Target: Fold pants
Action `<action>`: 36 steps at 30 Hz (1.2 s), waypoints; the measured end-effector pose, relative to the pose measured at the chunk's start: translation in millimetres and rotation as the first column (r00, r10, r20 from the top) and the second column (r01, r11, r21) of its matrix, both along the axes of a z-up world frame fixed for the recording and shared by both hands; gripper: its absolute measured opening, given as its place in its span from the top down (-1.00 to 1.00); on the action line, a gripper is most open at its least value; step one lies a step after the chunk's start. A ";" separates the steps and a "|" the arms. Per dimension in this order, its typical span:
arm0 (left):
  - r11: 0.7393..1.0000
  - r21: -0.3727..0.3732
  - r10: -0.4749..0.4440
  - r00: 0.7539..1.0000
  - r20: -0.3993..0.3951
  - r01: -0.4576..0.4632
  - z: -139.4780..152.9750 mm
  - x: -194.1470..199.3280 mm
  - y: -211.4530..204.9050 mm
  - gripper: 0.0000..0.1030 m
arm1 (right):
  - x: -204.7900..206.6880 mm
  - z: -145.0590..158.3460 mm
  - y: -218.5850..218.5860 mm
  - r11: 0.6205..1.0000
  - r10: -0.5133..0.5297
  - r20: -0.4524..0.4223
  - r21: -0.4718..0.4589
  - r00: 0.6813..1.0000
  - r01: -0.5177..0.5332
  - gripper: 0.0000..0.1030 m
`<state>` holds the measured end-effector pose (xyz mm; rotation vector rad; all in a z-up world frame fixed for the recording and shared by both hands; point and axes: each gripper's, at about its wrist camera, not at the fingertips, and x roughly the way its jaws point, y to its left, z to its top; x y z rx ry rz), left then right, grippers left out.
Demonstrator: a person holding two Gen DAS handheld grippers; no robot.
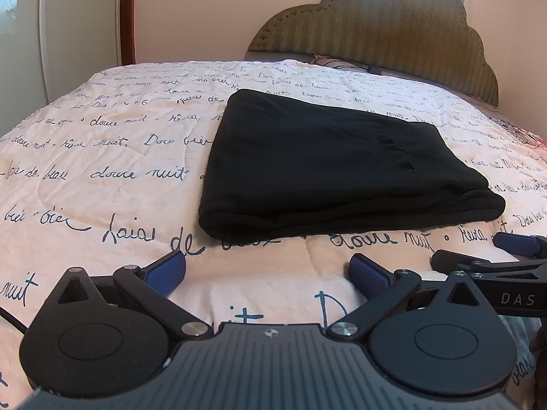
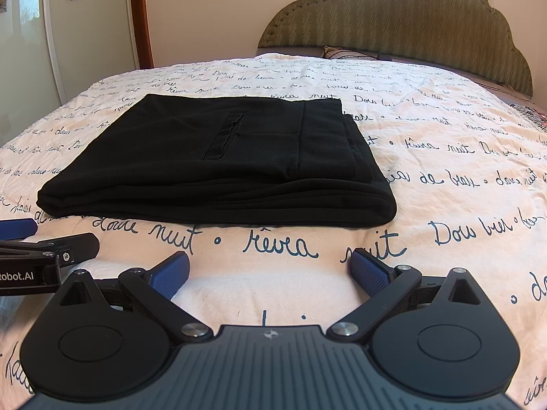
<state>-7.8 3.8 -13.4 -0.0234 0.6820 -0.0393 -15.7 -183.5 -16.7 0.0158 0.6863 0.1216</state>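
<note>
Black pants [image 1: 328, 167] lie folded into a flat rectangular stack on the bed; in the right wrist view the pants [image 2: 218, 167] show a pocket seam on top. My left gripper [image 1: 268, 273] is open and empty, just short of the stack's near edge. My right gripper [image 2: 270, 271] is open and empty, also just short of the near edge. The right gripper's fingers [image 1: 512, 244] show at the right edge of the left wrist view. The left gripper's fingers [image 2: 51, 239] show at the left edge of the right wrist view.
The bed has a cream quilt [image 1: 102, 171] printed with dark cursive writing. A padded olive headboard [image 1: 393, 30] stands at the far end, with a pillow [image 2: 345, 53] below it. A wardrobe door [image 2: 51, 34] is at the left.
</note>
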 end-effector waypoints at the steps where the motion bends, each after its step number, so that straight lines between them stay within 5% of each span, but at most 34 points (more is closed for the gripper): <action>1: 1.000 0.002 0.000 1.000 -0.001 0.000 -0.1 0.1 -0.2 -1.00 | 0.0 0.0 0.1 1.000 0.000 0.000 0.000 1.000 0.000 -0.96; 36: 1.000 0.011 -0.003 1.000 -0.006 0.004 -1.6 1.7 -1.8 -1.00 | -0.4 0.1 0.4 1.000 -0.001 0.001 0.003 1.000 0.001 -0.96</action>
